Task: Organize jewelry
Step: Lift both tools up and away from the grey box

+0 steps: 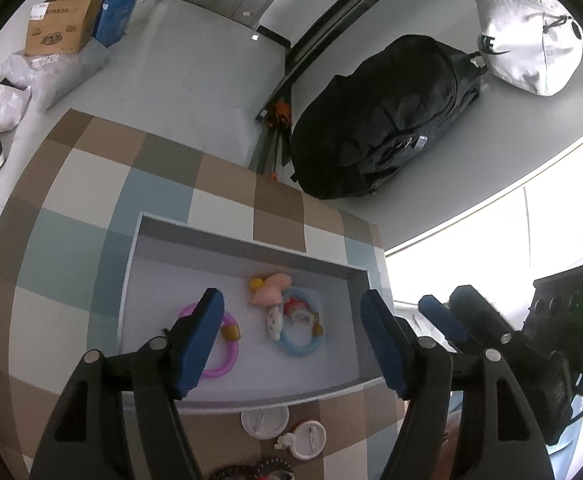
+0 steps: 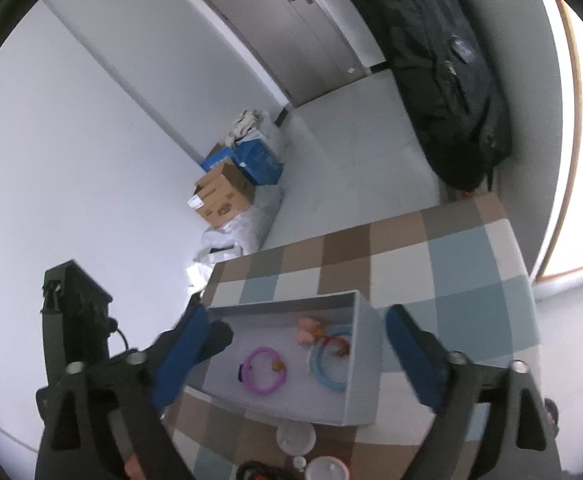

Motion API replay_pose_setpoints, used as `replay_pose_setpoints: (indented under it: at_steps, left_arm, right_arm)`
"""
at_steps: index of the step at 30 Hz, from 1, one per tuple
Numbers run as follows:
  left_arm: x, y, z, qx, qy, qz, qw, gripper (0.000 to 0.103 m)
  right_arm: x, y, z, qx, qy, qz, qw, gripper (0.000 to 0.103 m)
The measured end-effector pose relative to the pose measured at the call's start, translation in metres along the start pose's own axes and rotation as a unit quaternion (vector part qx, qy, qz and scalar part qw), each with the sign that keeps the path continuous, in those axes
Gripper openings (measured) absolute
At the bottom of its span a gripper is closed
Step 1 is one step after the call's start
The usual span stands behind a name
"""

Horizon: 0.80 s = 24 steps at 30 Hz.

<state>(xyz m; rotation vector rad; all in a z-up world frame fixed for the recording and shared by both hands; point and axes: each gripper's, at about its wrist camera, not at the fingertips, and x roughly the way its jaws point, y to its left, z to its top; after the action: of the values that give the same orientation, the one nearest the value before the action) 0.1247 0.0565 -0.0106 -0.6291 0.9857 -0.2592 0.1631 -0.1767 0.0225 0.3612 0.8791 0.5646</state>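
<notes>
Your left gripper (image 1: 291, 340) and right gripper (image 2: 295, 360) both have jaws wide and empty. Two bracelets, purple (image 1: 219, 354) and blue (image 1: 301, 330), lie in the box (image 1: 247, 246) mid-frame; dark beads (image 1: 251, 472) wait on the bench (image 1: 71, 208) at bottom edge.

The tray (image 1: 247, 252) stands on the table (image 1: 71, 216). In the tray lie two bracelets (image 1: 215, 344) (image 1: 301, 326), apart. Before the tray sit two round lids (image 1: 264, 418), perhaps touching.
</notes>
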Motion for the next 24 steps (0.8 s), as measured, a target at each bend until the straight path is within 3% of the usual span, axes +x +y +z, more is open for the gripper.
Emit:
replay_pose_setpoints:
  at_steps: [8,16,20,24]
  left_arm:
    - [-0.009,-0.022,-0.015,0.066,-0.017,0.062,0.9958,0.066]
    - [-0.018,-0.021,-0.029,0.08,-0.036,0.077,0.9932,0.067]
    - [-0.022,-0.018,-0.037,0.081,-0.042,0.081,0.9925,0.074]
    - [-0.024,-0.021,-0.046,0.095,-0.044,0.099,0.9896,0.075]
  right_arm:
    - [-0.015,0.001,-0.004,-0.024,-0.009,-0.025,0.999,0.103]
    - [-0.029,0.013,-0.018,-0.082,-0.027,-0.059,0.995,0.103]
    - [-0.037,0.016,-0.027,-0.111,-0.034,-0.071,0.991,0.103]
    - [-0.041,0.014,-0.039,-0.126,-0.026,-0.083,0.988,0.103]
